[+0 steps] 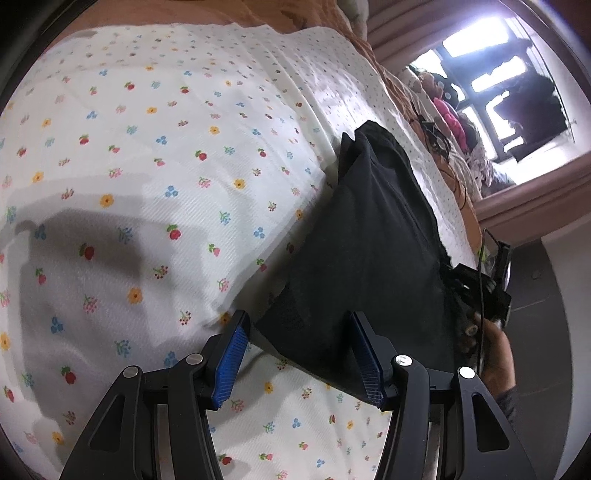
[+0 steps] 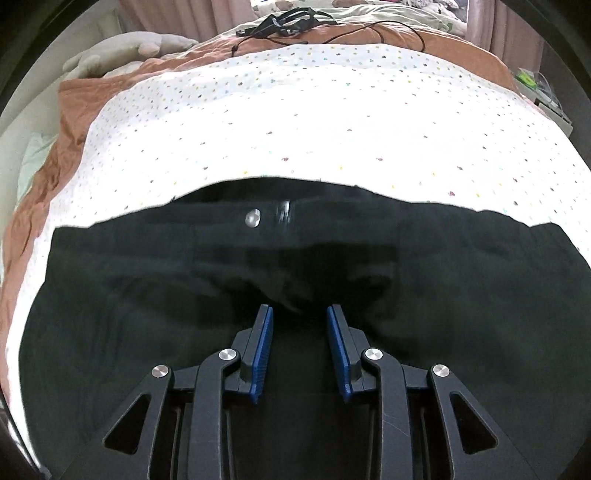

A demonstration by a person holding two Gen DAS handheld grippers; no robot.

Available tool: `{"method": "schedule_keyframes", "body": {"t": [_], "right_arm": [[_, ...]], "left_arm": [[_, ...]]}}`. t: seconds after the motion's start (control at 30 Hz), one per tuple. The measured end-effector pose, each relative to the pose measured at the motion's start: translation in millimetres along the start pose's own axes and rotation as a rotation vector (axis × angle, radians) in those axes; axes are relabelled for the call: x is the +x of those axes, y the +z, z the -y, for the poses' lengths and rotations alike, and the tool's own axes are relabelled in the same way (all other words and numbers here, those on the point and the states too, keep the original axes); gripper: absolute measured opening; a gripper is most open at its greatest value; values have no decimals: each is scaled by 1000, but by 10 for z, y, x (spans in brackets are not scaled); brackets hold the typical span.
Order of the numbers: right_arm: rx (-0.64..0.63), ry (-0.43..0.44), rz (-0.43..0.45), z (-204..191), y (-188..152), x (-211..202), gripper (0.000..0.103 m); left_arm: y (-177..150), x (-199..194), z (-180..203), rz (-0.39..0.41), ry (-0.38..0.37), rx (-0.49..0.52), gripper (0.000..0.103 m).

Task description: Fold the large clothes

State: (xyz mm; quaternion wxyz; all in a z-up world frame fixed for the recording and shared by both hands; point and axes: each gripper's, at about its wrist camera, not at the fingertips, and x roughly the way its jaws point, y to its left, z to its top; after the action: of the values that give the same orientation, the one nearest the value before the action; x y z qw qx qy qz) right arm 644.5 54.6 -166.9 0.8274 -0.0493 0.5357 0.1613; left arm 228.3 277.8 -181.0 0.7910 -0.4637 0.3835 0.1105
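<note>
A black pair of trousers lies flat on a white floral sheet. In the right wrist view the trousers fill the lower half, with a silver waist button near their far edge. My left gripper is open, its blue pads on either side of the near corner of the black cloth, just above it. My right gripper is open over the middle of the trousers, holding nothing. The other gripper and the hand holding it show at the trousers' right side.
The sheet lies over an orange-brown quilt on a bed. A grey soft toy and black cables lie at the far end. A window and piled clothes are at the far right.
</note>
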Motion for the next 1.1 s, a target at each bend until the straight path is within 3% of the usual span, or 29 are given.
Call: {"method": "schedule_keyframes", "body": {"t": [0.23,0.3,0.43,0.77,0.87,1.03,1.1], "right_arm": [[54,60,36,102,145,-8,30],[86,97,38,179,124,-88,25],[106,147,76,160,123,-351,25],[137,237,108,188,-252,-894,25],[162,252,88,238,-441,-923,25],[171,278,67,249,-752,-1028,25],[167,286,64,251,-886,-1086,25]], "left_arm": [[-37,-46,-71,-30,-66,-104,59],[-60,-41,-82,-28,-86,-119,61],[-27,28,-78,-10,-114,-137,62],[112,215,81,-8,-133,-116,61],[76,205,98,-12,-125,-114,53],[59,167,66,-12,-129,-125,24],[68,97,134,-2,-129,-105,20]]}}
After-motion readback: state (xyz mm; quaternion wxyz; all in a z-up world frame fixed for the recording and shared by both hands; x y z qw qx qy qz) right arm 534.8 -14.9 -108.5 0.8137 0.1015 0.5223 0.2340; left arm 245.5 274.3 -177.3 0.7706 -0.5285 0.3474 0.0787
